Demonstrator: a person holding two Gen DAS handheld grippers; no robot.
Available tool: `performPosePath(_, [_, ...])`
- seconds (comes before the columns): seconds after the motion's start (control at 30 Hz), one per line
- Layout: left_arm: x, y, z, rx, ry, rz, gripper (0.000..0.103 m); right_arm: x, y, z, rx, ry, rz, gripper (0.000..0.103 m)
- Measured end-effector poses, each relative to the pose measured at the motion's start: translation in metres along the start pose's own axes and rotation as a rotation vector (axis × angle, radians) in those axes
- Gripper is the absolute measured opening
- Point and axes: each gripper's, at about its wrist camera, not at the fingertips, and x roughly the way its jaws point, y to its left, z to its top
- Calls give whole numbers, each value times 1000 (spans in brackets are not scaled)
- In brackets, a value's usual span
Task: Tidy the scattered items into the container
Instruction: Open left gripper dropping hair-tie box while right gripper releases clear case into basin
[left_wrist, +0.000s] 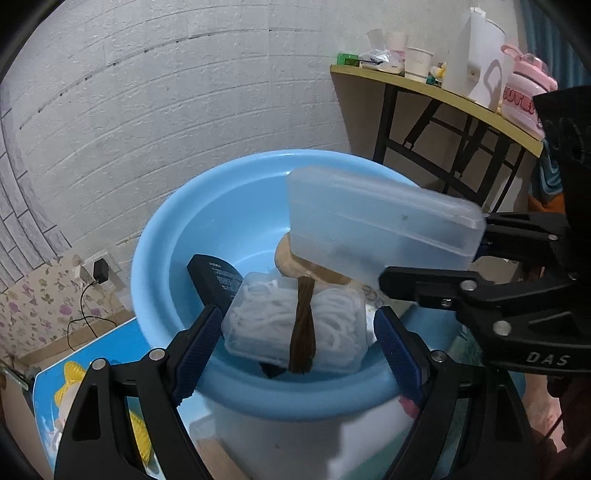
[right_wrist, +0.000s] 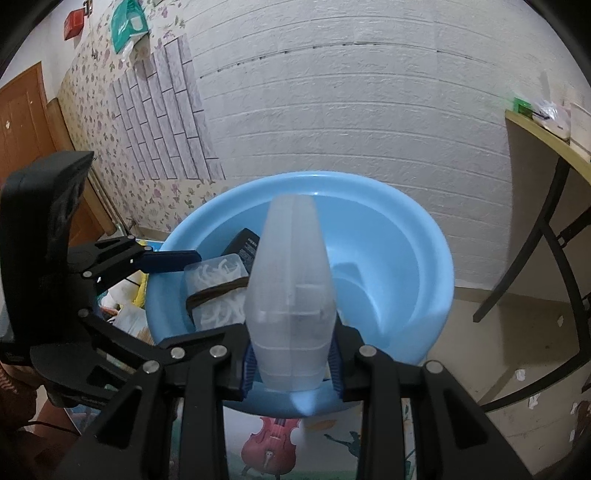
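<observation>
So up close we've got the right gripper (right_wrist: 291, 365) with its blue-padded fingers (right_wrist: 248, 369) clamped on one end of a frosted plastic case (right_wrist: 291, 295). It's translucent, milky white, rounded corners, with a seam running down its length, and we can't make out anything inside. It hangs in the air over the blue basin (right_wrist: 406, 258), tipped slightly downward, not touching anything in there.

The left gripper (left_wrist: 299, 341) sits just over the basin's near rim, fingers spread wide with nothing between them. "DAS" is printed in pale letters on the right gripper's body in the left wrist view.

Down in the basin we see a clear box of white floss picks (left_wrist: 295, 321) with a brown band (left_wrist: 303, 332) draped over it, a tan wooden thing (left_wrist: 291, 258) behind, and a black tube (left_wrist: 216, 277) leaning on the wall, its small white print too tiny to read.

Further back, a side table (left_wrist: 436, 88) carries paper cups and a pink bottle (left_wrist: 524, 96) reading something like "CUTE".
</observation>
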Motion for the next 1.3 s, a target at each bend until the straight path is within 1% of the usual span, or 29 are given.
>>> performPosePath(0.2, [-17,2,-7,-4,-23,2,84,-1,4,1,7,8,1,32])
performPosePath(0.27, [-25,3,-10,-10,-34,5,84,-4,7,1,8,7,-15,38])
performPosePath(0.3, [-27,4,-12,-14,-38,4,84,-5,8,1,8,6,-21,48])
performPosePath(0.33, [-30,5,-14,-20,-40,3,84,-8,9,0,9,3,-24,51])
performPosePath(0.63, [-58,19,-35,-61,-68,20,85,-17,14,-5,29,11,-65,52])
performPosePath(0.73, [-69,27,-42,-79,-79,31,85,-18,14,-6,32,6,-91,52])
performPosePath(0.8, [-75,33,-47,-93,-86,40,85,-16,10,-6,50,-15,-108,52])
performPosePath(0.87, [-81,38,-52,-105,-91,48,85,-13,3,-4,80,-26,-116,48])
performPosePath(0.9, [-84,41,-55,-111,-94,52,85,-12,1,-3,87,-28,-119,35])
performPosePath(1.0, [-90,49,-62,-129,-96,64,85,-10,-3,-1,107,-32,-132,35])
performPosePath(1.17, [-96,61,-73,-157,-94,77,85,-8,7,1,102,-22,-120,34])
performPosePath(1.23, [-99,63,-77,-167,-97,81,85,-8,16,1,82,-23,-123,34])
performPosePath(1.3, [-101,64,-79,-172,-100,86,85,-7,27,2,37,-22,-149,34])
